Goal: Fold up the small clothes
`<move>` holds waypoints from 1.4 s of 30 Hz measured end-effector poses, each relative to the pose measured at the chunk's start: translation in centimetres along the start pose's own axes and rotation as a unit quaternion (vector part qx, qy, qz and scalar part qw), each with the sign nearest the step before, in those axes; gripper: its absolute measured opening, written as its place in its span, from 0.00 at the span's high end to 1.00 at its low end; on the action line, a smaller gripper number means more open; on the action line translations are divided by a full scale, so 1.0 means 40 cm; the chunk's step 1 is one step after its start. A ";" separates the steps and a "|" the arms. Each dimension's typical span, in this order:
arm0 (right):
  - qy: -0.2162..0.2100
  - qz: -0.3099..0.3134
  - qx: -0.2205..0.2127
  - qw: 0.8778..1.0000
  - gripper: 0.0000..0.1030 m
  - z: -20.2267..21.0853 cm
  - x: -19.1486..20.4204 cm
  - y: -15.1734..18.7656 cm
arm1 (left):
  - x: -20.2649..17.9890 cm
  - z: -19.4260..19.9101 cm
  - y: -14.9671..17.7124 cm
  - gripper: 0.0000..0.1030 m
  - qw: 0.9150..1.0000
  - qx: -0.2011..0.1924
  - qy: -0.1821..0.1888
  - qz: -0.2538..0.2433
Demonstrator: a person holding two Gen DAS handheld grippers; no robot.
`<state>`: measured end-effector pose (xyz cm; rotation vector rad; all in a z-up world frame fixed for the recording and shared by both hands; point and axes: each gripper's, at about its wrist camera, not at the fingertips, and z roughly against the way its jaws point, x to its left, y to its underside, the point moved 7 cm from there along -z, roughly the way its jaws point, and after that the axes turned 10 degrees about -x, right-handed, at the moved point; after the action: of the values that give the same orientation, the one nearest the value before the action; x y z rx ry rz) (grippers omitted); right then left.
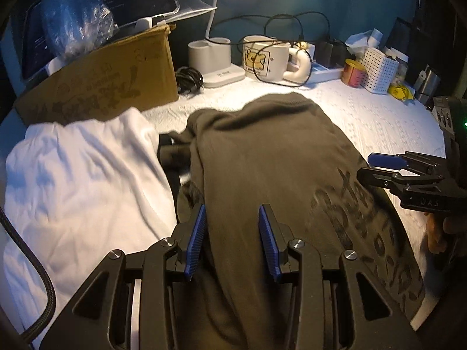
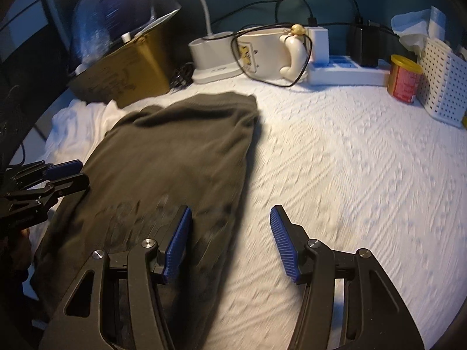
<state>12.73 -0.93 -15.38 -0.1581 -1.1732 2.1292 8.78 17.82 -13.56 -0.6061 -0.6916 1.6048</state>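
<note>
Dark olive garment: lies lengthwise on white textured cover, beside white garment (print partly visible). Left gripper: fingers spread, above garment. Right gripper: fingers spread, straddling garment's right edge.

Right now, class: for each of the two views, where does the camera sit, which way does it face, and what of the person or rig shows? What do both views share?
Left wrist: sits behind the left gripper, facing along the dark shirt toward the mug; its jaws open, the right gripper at right.
Right wrist: sits behind the right gripper, facing the white cloth; its jaws open, the left gripper at left.
Shared: shirt, mug, box.
</note>
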 end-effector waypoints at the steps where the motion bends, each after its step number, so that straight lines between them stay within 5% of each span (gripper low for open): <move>1: -0.005 -0.002 0.001 1.000 0.43 0.007 0.006 0.009 | -0.003 0.006 0.008 0.63 1.000 0.001 0.000 0.001; 6: -0.027 -0.013 0.003 1.000 0.44 0.041 0.029 0.049 | -0.013 0.024 0.038 0.63 1.000 0.006 0.000 0.006; 15: -0.040 -0.013 0.001 0.999 0.75 0.083 0.064 0.106 | 0.020 0.031 0.080 0.55 1.000 0.011 -0.013 0.018; 28: -0.035 -0.009 0.000 0.999 0.79 0.141 0.105 0.165 | -0.009 0.108 0.102 0.55 1.000 -0.004 0.003 0.014; 42: -0.039 0.003 0.002 0.999 0.81 0.193 0.151 0.221 | -0.031 0.122 0.186 0.55 0.999 0.026 0.018 0.032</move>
<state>0.49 -5.70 -16.51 -0.0777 -1.2150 2.1590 0.39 15.41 -15.63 -0.6224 -0.6081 1.6624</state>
